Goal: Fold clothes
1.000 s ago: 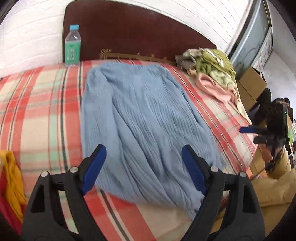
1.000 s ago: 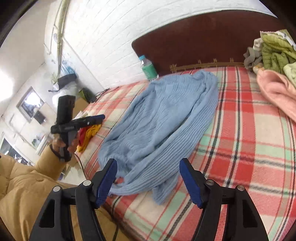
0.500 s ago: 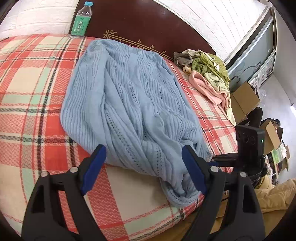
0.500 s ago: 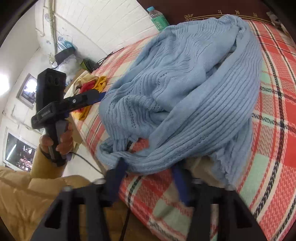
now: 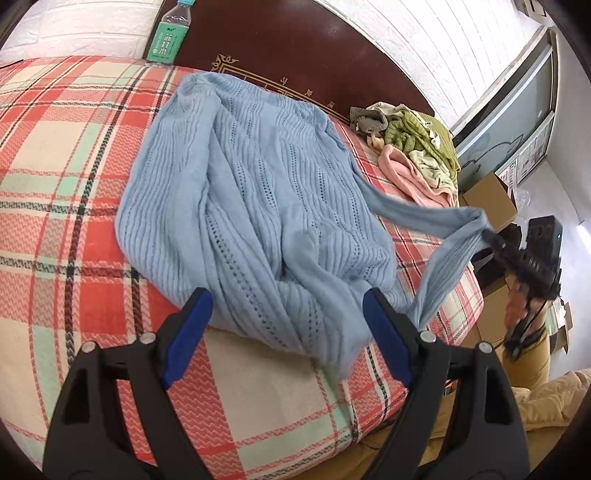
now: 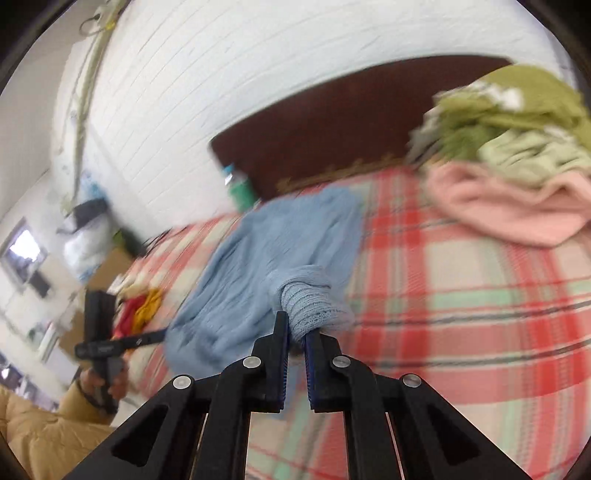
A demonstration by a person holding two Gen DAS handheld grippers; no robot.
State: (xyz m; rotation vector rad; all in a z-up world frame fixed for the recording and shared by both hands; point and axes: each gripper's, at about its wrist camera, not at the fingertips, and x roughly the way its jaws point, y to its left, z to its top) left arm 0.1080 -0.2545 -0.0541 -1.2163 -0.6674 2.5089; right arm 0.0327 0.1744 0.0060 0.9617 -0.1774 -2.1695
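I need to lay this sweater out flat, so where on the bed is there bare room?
Bare blanket lies left of the blue sweater, from the bottle toward the near edge, and in front of the open left gripper. It is crowded at the clothes pile by the headboard. The right gripper holds a sleeve.

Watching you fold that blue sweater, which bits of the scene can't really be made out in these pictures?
- Bottle: left view, cap cut off by the top edge; label print too small to read.
- Sweater hem: left view, near edge hidden behind the left gripper.
- Sweater part pinched in the right gripper: which part is unclear.
- Right view: bed and clothes pile smeared by motion blur.
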